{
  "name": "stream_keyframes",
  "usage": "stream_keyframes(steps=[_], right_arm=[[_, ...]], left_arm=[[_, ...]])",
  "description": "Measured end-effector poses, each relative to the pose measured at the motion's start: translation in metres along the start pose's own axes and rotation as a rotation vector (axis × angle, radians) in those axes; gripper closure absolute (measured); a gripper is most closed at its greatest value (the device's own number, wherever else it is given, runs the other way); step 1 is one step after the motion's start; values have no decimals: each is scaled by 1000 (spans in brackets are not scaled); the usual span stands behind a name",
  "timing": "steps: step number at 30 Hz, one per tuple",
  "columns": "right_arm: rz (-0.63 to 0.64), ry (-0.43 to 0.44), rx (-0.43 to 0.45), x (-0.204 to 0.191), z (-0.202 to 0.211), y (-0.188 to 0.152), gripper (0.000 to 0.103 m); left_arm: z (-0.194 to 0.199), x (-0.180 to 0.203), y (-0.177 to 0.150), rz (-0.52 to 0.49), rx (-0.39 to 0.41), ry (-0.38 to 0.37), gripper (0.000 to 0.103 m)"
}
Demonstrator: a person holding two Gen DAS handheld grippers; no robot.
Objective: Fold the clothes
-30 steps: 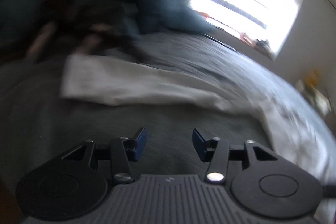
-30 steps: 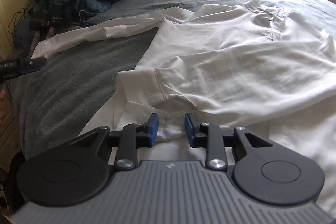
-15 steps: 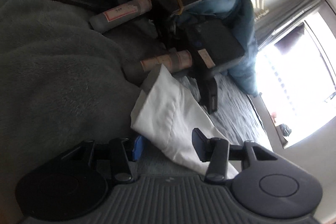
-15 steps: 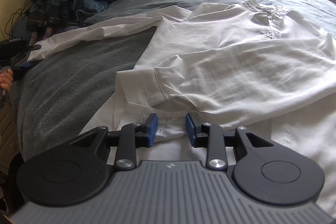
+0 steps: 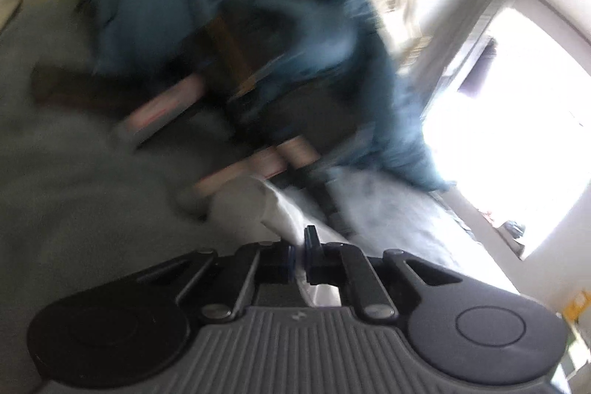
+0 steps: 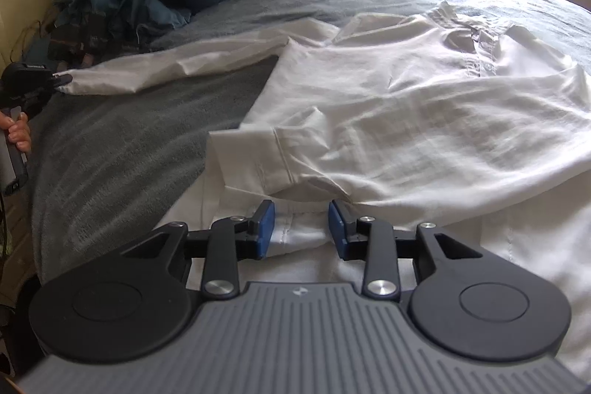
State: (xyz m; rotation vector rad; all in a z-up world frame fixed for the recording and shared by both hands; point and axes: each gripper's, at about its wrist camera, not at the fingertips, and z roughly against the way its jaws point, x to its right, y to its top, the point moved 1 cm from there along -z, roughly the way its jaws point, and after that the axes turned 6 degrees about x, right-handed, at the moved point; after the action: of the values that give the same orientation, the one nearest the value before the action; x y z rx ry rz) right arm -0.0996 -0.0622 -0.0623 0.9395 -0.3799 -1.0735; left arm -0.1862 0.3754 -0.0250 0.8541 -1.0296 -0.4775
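The left tool (image 6: 55,80) grips the cuff (image 6: 68,80); the right tool (image 6: 301,224) is opening over the shirt (image 6: 424,120) hem. Next, carry the sleeve across.

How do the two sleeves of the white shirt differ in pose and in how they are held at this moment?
The far sleeve lies stretched straight across the grey blanket; the near sleeve is folded back over the white long-sleeved shirt.

The far sleeve's cuff is pinched in the shut jaws of the left gripper; the near sleeve's fabric lies between the opening jaws of the right gripper, unclamped.

Both are white and wrinkled.
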Motion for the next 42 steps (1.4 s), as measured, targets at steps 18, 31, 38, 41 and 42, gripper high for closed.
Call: stream_keyframes(steps=[18,31,38,41,42], right_arm=[[-264,25,196,64,108,-13,62],[-596,-26,205,160,175,-101,62],[-667,34,251,173,182,-106,59],[-681,57,242,174,176,-99,59],[-672,55,240,174,176,-96,59]], left_arm=[[145,283,-100,-548,67,-818,97],[218,278,-316,-1083,-295,-1028,85],[226,260,-283,-1039,-359,-997,51],[225,256,-267,-906,-438,-950,51],[221,254,-263,-847,-471,-930,51]])
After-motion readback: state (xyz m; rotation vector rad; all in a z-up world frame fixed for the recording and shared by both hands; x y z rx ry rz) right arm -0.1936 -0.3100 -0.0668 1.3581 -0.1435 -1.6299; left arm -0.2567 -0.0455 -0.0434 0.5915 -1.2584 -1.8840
